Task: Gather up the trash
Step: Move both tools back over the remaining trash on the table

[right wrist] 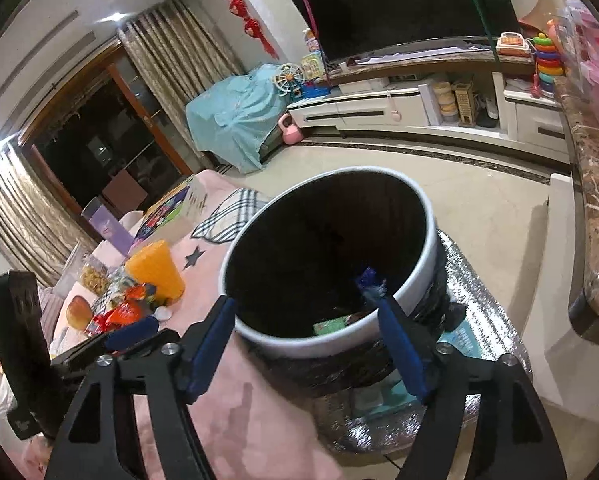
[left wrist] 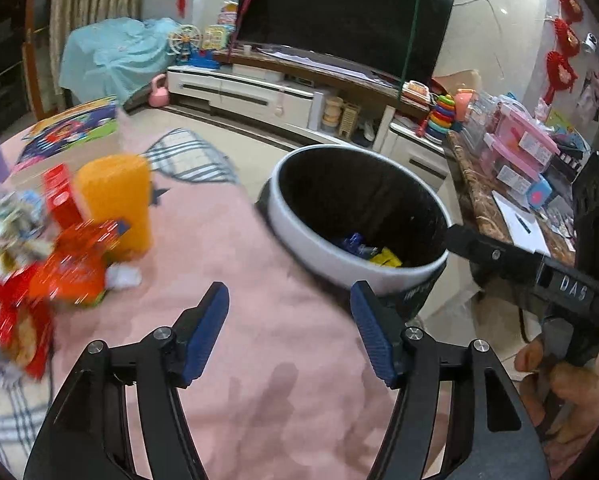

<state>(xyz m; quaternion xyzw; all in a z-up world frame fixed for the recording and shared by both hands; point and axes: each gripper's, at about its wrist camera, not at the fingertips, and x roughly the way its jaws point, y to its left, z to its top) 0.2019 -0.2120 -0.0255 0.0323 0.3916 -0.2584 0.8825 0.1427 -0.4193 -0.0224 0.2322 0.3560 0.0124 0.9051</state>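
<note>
Both sets of jaws stand spread with nothing between them; your left gripper (left wrist: 289, 334) hangs over the pink cloth on the surface (left wrist: 235, 360), its blue pads (left wrist: 203, 332) well apart and bare cloth showing in the gap; your right gripper (right wrist: 305, 346) sits just at the near rim of the trash bin (right wrist: 427, 264), its jaws likewise wide and empty, the bin's mouth showing between them. You have the bin, white-rimmed and dark inside, standing beside the edge of the surface on a crinkled silver mat (right wrist: 487, 304); inside it lie a blue wrapper (left wrist: 353, 242) and a yellow wrapper (left wrist: 385, 258), and from the right wrist view a green packet (right wrist: 331, 326) shows near the bottom as well. The rest of the trash is on your left side of the surface: a blurred heap of red and orange wrappers (left wrist: 71, 268), a red box (left wrist: 61, 196) standing behind it, and a small white scrap (left wrist: 123, 276) just beside the heap; an orange cup (left wrist: 117, 204) stands upright close behind them. In the left wrist view your right hand (left wrist: 559, 384) grips the handle of its gripper at the right edge, one black finger of that gripper reaching over the bin's rim; a dark television (left wrist: 347, 12) stands on a white cabinet (left wrist: 235, 90) across the room.
</note>
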